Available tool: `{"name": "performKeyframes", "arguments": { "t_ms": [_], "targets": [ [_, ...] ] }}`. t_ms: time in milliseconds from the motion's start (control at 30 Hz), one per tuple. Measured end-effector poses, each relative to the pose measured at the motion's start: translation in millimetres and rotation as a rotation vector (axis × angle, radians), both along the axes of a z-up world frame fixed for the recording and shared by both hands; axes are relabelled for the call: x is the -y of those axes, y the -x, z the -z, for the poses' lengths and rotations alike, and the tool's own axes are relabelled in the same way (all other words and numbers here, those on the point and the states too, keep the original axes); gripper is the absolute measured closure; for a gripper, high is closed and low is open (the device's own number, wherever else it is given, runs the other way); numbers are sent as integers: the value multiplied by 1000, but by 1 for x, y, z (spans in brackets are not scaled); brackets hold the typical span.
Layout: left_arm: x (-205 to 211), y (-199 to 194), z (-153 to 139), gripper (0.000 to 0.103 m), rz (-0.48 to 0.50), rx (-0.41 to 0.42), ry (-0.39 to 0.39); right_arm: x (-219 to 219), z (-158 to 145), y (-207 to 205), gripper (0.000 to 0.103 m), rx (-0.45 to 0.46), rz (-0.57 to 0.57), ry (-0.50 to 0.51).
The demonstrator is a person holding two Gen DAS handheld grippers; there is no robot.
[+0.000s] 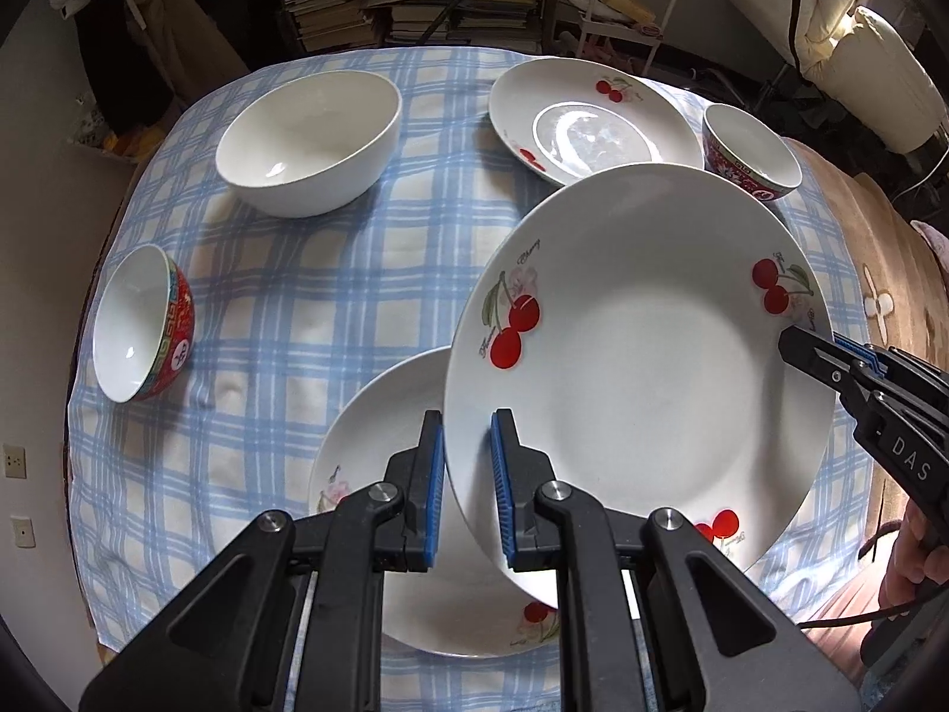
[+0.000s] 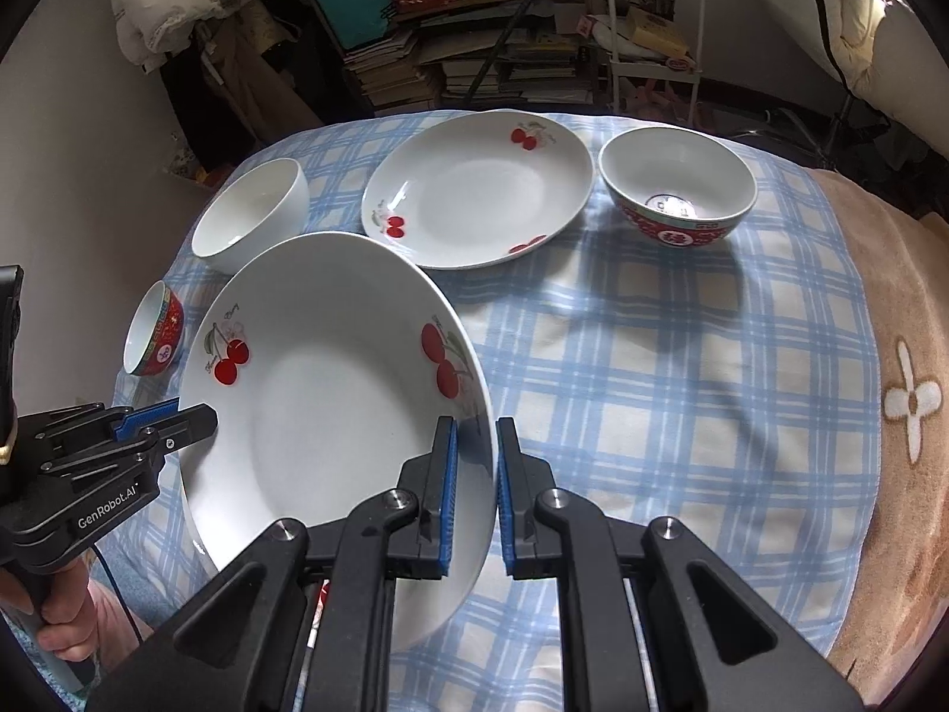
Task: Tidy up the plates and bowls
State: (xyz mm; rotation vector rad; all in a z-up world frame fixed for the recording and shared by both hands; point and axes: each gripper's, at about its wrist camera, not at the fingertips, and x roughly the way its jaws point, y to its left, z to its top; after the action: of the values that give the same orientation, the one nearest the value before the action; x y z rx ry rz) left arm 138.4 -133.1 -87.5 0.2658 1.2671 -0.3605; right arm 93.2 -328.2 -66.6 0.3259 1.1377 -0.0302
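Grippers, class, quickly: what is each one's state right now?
Left tool: closed on the raised cherry plate's rim.
Right tool: straddles the opposite rim; grip cannot be told.

"GenRobot.AI" printed on the left gripper (image 2: 184, 424) body, "DAS" on the right gripper (image 1: 798, 350) body, and script beside the cherries on the held plate (image 1: 637, 368) probably reads "Cherry".

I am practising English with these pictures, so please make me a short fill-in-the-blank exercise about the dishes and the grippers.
1. The left gripper and the right gripper both straddle the rim of one lifted ____.
2. The fruit painted on it is red ____.
3. The plain bowl with no pattern is ____ in colour.
4. The cloth has a ____ check on cream.

Missing words: plate; cherries; white; blue
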Motion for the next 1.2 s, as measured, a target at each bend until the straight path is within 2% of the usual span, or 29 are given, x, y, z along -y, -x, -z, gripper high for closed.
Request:
{"name": "performKeyframes", "arguments": {
  "t_ms": [300, 633, 1200],
  "targets": [
    [-49, 9, 2, 88, -58, 2, 0, -44, 1, -1, 89, 10, -72, -3],
    [-90, 16, 40, 88, -145, -47, 15, -86, 31, -6, 89, -29, -149, 15],
    [-90, 14, 59, 88, -149, -73, -10, -96, 54, -10, 89, -82, -163, 19]
  ]
}}
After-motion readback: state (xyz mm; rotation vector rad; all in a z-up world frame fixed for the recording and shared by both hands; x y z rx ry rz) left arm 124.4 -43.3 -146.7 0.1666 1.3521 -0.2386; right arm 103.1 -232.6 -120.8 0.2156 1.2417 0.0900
